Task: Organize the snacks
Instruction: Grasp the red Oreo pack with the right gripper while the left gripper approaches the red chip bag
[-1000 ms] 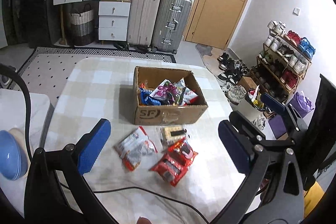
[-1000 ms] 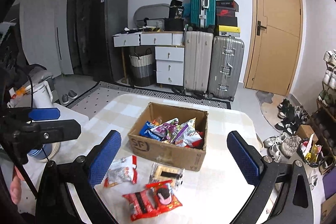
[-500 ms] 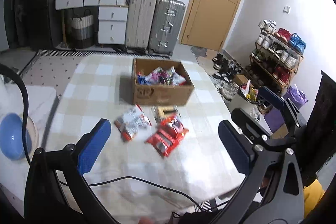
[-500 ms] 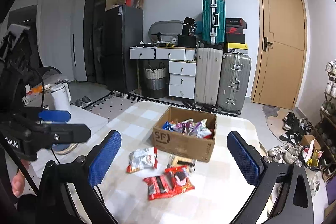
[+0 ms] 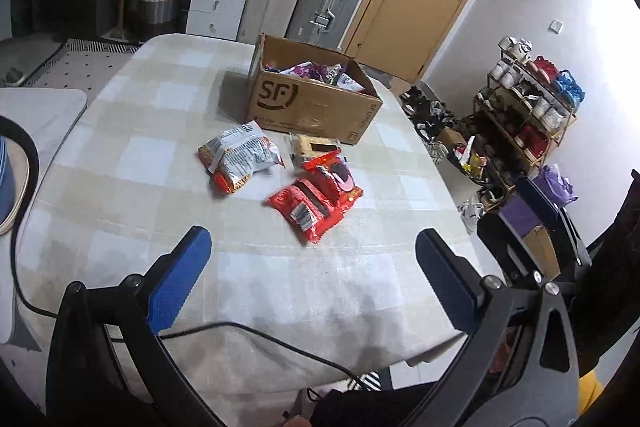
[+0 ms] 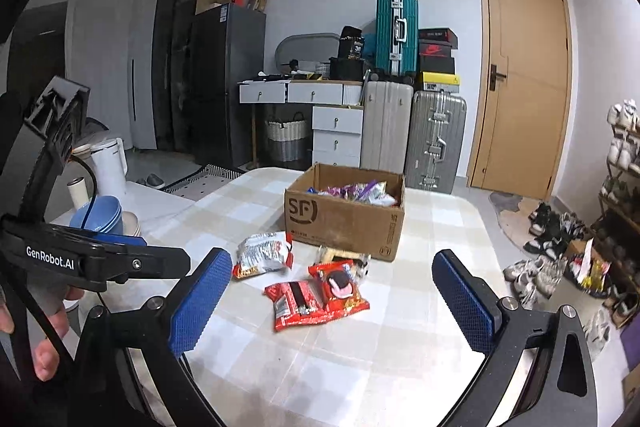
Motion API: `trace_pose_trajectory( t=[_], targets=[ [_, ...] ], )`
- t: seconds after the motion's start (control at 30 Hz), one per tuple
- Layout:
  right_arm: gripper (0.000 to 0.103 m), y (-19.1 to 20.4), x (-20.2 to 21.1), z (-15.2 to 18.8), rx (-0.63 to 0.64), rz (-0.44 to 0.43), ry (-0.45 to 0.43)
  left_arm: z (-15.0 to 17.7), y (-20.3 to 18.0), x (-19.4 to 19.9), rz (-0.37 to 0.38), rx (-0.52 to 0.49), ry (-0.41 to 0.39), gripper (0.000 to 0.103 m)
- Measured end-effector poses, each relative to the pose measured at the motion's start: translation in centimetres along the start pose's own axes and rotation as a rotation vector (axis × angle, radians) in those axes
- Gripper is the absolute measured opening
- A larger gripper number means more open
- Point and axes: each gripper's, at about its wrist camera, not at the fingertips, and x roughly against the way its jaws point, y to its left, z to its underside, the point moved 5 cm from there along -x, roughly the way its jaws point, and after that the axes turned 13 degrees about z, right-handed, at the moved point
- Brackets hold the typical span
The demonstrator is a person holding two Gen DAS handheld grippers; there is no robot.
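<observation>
Snacks – red packet (image 6: 316, 297) nearest – lie dead ahead of both spread, empty grippers (image 5: 308, 271) (image 6: 332, 291), short of the box (image 6: 344, 215) – right one closer.

Beige-and-white checked cloth on the desk (image 5: 168, 163). Brown cardboard box (image 5: 312, 103) with a dark printed logo, purple and white wrappers inside. Silver-white snack bag (image 5: 240, 155) edged in red and orange. Bright red packet (image 5: 316, 199) with black and pink print. Pale, clear-wrapped biscuit pack (image 5: 312, 146) with a dark label. Blue textured pads on black claw frames: left claw (image 5: 312, 267), right claw (image 6: 332, 291). Blue bowls (image 6: 98, 217). Teal suitcase (image 6: 396, 31), grey suitcases, tan door (image 6: 524, 87).
</observation>
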Motion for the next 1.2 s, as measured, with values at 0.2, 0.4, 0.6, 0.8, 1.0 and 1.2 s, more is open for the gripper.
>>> trace_pose_trajectory(
  t=[0.2, 0.4, 0.6, 0.8, 1.0, 1.2],
  targets=[
    [0.102, -0.3, -3.9, 1.6, -0.008, 0.019, 0.071, -0.3, 0.8, -3.8, 0.002, -0.025, 0.026, 0.102],
    [0.102, -0.7, -9.0, 2.7, -0.008, 0.064, 0.140, -1.6, 2.6, -8.2, 0.002, 0.021, 0.049, 0.102],
    [0.102, -0.5, -13.8, 3.6, 0.003, 0.057, 0.193, -1.9, 4.5, -12.3, 0.020, 0.071, 0.094, 0.102],
    [0.102, 0.1, -18.2, 4.2, 0.039, 0.046, 0.251, -2.5, 7.0, -16.0, 0.020, 0.125, 0.146, 0.101],
    [0.102, 0.6, -23.2, 6.0, 0.038, -0.013, 0.392, -2.9, 9.2, -19.4, 0.016, 0.159, 0.197, 0.101],
    [0.095, 1.4, -26.1, 7.6, 0.035, -0.064, 0.456, -2.8, 10.3, -20.8, 0.041, 0.210, 0.215, 0.101]
  ],
)
